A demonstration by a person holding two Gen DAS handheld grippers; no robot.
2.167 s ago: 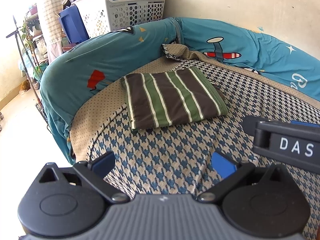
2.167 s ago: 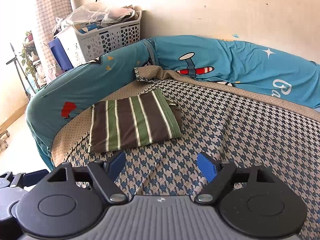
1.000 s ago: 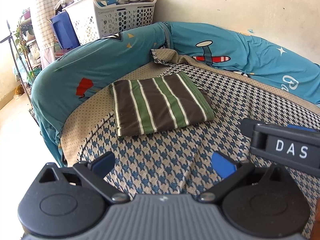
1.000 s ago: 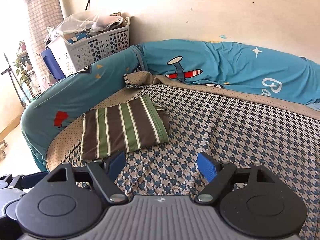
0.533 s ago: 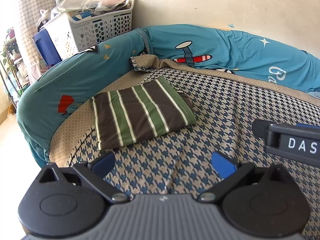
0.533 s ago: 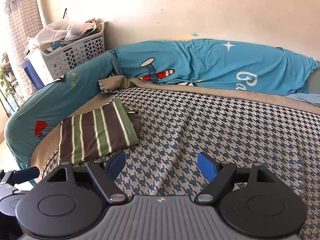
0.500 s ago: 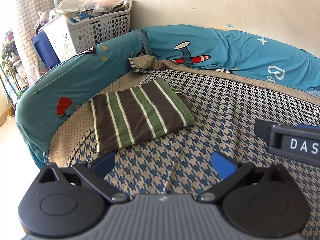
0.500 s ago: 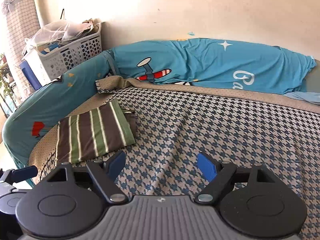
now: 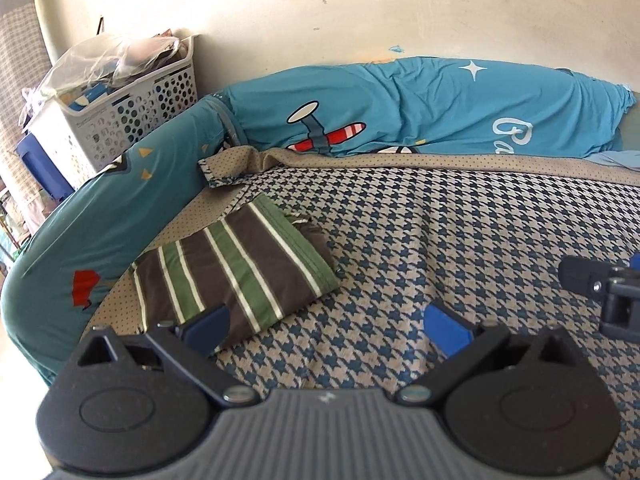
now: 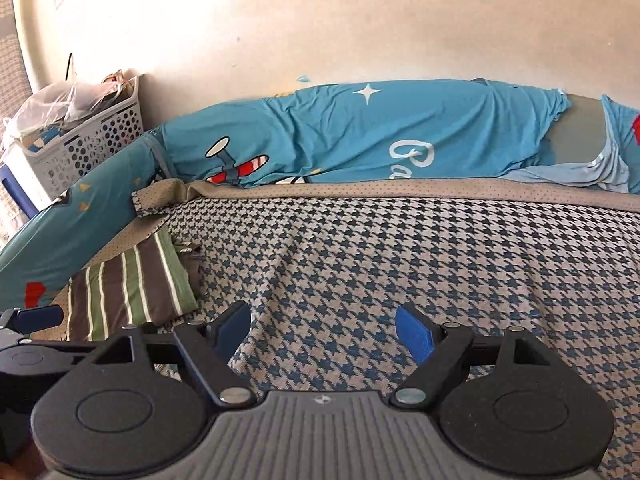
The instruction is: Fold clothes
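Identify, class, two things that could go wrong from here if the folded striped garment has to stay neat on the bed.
1. The left gripper hangs open with one finger over the near corner of the striped garment; a careless sweep might snag and unfold it.
2. Loose fabric bunches at the garment's far edge, so the fold may slip open if the houndstooth blanket is tugged.

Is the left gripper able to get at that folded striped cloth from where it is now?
Probably yes. The left gripper is open, and the striped cloth lies flat on the bed cover just ahead of its left finger, with nothing between them.
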